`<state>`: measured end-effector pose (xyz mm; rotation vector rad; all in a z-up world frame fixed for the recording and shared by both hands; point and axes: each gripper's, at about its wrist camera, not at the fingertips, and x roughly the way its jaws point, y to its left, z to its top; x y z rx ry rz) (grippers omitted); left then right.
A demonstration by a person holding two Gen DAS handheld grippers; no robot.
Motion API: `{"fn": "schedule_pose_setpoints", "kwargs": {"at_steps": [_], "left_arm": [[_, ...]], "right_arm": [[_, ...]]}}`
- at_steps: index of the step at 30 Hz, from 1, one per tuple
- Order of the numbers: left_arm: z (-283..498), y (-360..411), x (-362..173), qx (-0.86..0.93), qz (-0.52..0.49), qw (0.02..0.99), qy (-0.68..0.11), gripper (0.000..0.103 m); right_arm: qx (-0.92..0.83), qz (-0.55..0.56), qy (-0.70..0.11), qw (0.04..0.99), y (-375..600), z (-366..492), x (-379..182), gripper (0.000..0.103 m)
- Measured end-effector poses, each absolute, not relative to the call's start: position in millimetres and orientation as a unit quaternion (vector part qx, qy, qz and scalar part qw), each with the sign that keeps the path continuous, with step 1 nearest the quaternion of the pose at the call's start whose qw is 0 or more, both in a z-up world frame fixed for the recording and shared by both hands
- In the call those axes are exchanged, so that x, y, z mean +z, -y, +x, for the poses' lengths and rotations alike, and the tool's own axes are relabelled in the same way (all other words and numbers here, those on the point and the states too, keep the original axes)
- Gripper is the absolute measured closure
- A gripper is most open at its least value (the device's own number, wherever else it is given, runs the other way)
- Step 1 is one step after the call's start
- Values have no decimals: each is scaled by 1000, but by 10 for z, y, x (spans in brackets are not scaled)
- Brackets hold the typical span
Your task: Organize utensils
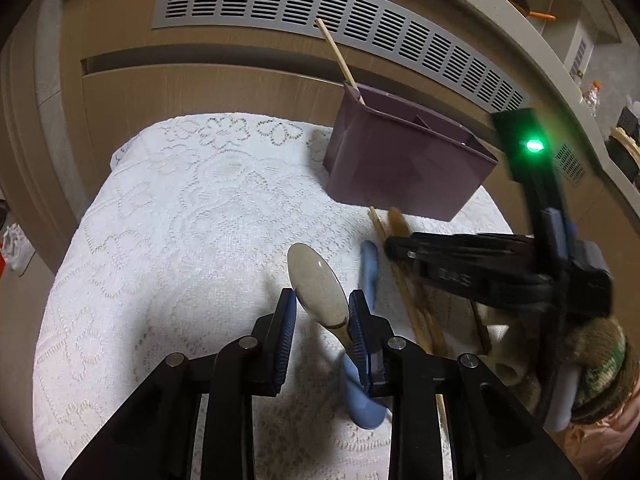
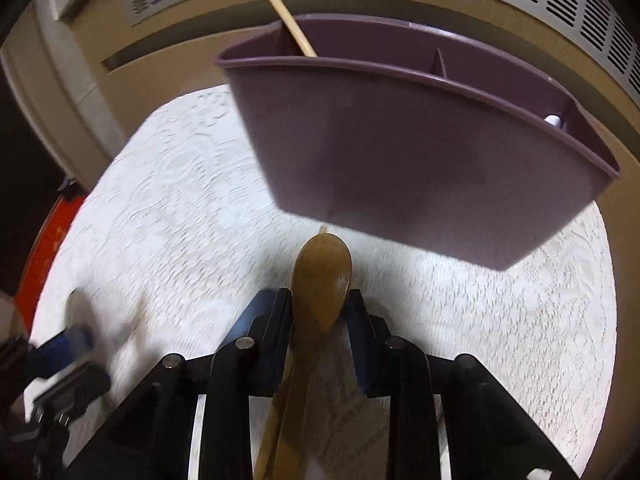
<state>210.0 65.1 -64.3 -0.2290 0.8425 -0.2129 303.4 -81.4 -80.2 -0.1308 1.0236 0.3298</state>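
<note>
Where lace cloth [image 1: 168, 216] covers table [image 1: 120, 92]

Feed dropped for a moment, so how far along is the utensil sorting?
Done: one chopstick stands in the purple caddy, leftmost section. In hand: the left tongs straddle a metal spoon with a blue handle; the right tongs frame a wooden spoon, grip unclear. Left: another chopstick and a blue-handled utensil on the lace cloth.

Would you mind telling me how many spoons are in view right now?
2. A metal spoon sits between the left tongs; a wooden spoon sits between the right tongs, before the purple holder. A blue handle nearby may belong to a third.
</note>
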Motion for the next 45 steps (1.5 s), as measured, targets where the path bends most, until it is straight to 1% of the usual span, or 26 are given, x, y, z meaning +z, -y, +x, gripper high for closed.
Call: {"fn": "schedule_pose_setpoints", "kwargs": {"at_steps": [6,9,18,19,21,22,23,24,27,31,33,34,35,36,38,42,43,44,45], "left_arm": [[2111,-620,-728,-115,-121,890,-424,76],[2155,-587,-807,-116,-125,879,-444,75],[2316,-578,-994,-98,-168,846,-497,74],[2343,-586,-986,-97,-175,842,-501,72],[2407,-595,-970,-94,-189,836,-506,65],[2441,-588,-962,-92,-193,834,-508,59],[2475,-563,-955,-88,-192,833,-511,55],[2503,-532,-948,-83,-191,833,-512,54],[2559,-391,-946,-73,-175,837,-513,48],[2619,-201,-953,-50,-125,853,-504,48],[2596,-158,-962,-48,-108,861,-494,53],[2579,-148,-970,-47,-101,865,-489,60],[2548,-154,-973,-47,-96,870,-482,68],[2527,-178,-978,-53,-101,871,-478,68],[2475,-239,-981,-65,-110,871,-474,68],[2344,-320,-936,-75,-109,878,-460,68],[2312,-342,-916,-78,-111,879,-457,68],[2282,-375,-892,-80,-114,880,-454,68],[2271,-391,-877,-81,-117,881,-452,68]], "right_arm": [[177,-56,-453,872,1049,2640,-544,77],[177,-48,-440,879,1190,2500,-430,77],[176,-45,-414,892,1435,2275,-253,78],[176,-45,-413,892,1455,2264,-246,78],[175,-45,-411,894,1477,2254,-247,78],[174,-45,-410,894,1485,2244,-242,78],[173,-46,-409,895,1489,2240,-242,81],[172,-48,-409,895,1480,2240,-257,83],[172,-47,-409,895,1477,2211,-281,84],[174,-49,-407,895,1488,2179,-299,84],[181,-41,-411,893,1520,2179,-301,84],[182,-36,-413,891,1542,2184,-305,83],[185,-30,-417,890,1561,2194,-316,82],[187,-23,-425,885,1589,2230,-345,82],[184,-19,-432,882,1594,2275,-398,76],[176,-20,-453,874,1472,2449,-537,70],[173,-23,-455,873,1430,2486,-559,66],[168,-26,-456,874,1380,2533,-584,59],[162,-28,-456,875,1340,2589,-606,54]]}}
